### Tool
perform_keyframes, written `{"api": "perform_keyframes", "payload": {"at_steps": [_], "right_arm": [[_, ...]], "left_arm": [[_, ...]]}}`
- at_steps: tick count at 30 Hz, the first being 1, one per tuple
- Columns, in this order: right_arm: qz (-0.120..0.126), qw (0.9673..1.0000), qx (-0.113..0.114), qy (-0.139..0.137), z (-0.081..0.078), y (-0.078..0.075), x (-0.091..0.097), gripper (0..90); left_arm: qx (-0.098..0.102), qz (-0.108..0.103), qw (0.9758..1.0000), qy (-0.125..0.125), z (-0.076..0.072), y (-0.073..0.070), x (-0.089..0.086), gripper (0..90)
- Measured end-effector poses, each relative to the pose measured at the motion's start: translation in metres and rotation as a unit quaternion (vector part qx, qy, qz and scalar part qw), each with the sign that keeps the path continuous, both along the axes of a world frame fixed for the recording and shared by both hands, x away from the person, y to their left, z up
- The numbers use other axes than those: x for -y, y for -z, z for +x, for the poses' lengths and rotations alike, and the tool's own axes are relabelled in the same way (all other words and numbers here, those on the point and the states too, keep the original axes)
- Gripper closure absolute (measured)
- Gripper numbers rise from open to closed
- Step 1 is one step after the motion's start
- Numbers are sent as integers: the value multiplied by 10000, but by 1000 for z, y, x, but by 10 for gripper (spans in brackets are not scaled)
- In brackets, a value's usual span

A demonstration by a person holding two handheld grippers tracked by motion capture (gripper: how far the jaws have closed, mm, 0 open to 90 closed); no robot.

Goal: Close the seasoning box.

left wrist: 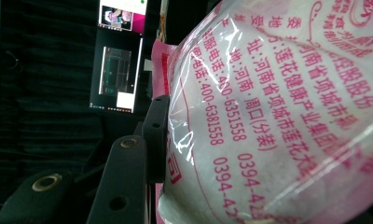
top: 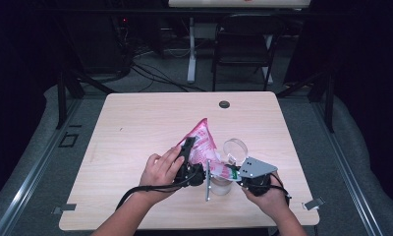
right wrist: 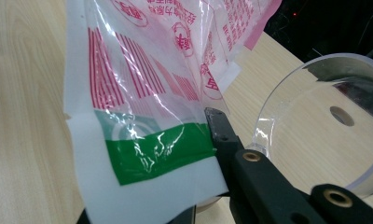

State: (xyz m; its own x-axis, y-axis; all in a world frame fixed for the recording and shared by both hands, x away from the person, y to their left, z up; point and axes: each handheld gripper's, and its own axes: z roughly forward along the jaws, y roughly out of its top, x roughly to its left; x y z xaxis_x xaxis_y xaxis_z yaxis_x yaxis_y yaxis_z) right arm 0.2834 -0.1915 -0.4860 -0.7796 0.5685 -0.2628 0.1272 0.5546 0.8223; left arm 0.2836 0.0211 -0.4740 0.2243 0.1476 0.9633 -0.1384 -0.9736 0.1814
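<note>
Holding a pink-and-white bag (top: 200,142) tilted over the table (top: 135,128), long axis running from its raised far corner down toward the near right, mouth end lowest. Left gripper (top: 187,150) clamped on the bag's full belly, one black jaw pressed against the bulging film in the left gripper view (left wrist: 278,116). Right gripper (top: 231,173) pinched tight on the bag's flat lower edge by the green stripe (right wrist: 161,149). Clear jar (top: 223,184) standing directly below that lower edge, round lid (top: 235,149) just behind it. Likely next: raising the left end higher so the contents run down toward the jar, the right gripper being nearer to it.
</note>
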Motion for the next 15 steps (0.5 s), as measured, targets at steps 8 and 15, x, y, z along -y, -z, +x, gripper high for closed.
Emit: {"api": "perform_keyframes", "payload": {"at_steps": [8, 15], "right_arm": [[8, 10000, 2, 5, 0, 0, 0, 894], [12, 10000, 0, 8, 0, 0, 0, 894]], "left_arm": [[-21, 49, 10000, 1, 0, -1, 0, 620], [-8, 97, 10000, 13, 0, -2, 1, 620]]}}
